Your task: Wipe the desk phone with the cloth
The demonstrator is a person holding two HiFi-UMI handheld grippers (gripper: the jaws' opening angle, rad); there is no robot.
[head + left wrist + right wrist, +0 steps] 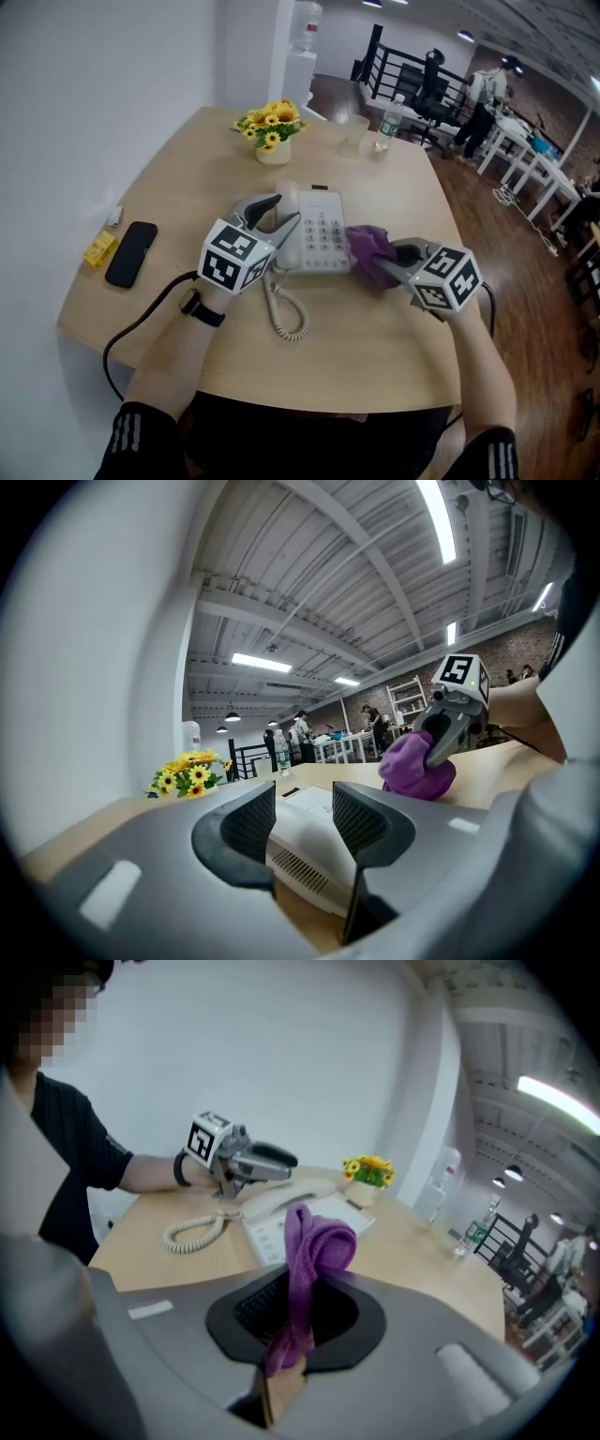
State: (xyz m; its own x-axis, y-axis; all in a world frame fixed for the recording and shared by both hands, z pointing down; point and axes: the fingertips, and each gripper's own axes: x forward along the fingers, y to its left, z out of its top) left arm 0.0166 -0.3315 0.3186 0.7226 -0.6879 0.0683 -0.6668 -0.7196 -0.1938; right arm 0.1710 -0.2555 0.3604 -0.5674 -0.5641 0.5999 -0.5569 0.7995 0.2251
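Observation:
A white desk phone (323, 234) lies mid-table, its handset (286, 199) on the cradle and its coiled cord (286, 314) trailing toward me. My left gripper (284, 212) is open, its fingers either side of the handset (302, 841); whether they touch it I cannot tell. My right gripper (394, 258) is shut on a purple cloth (368, 251), which bunches against the phone's right edge. In the right gripper view the cloth (314, 1241) sticks up between the jaws, with the phone (309, 1213) and left gripper (267, 1162) beyond. The left gripper view also shows the cloth (415, 766) in the right gripper (441, 738).
A pot of yellow flowers (272, 131), a glass (353, 131) and a water bottle (388, 122) stand at the table's far end. A black smartphone (131, 253) and a yellow packet (99, 248) lie at the left, beside the white wall. People stand far off at the right.

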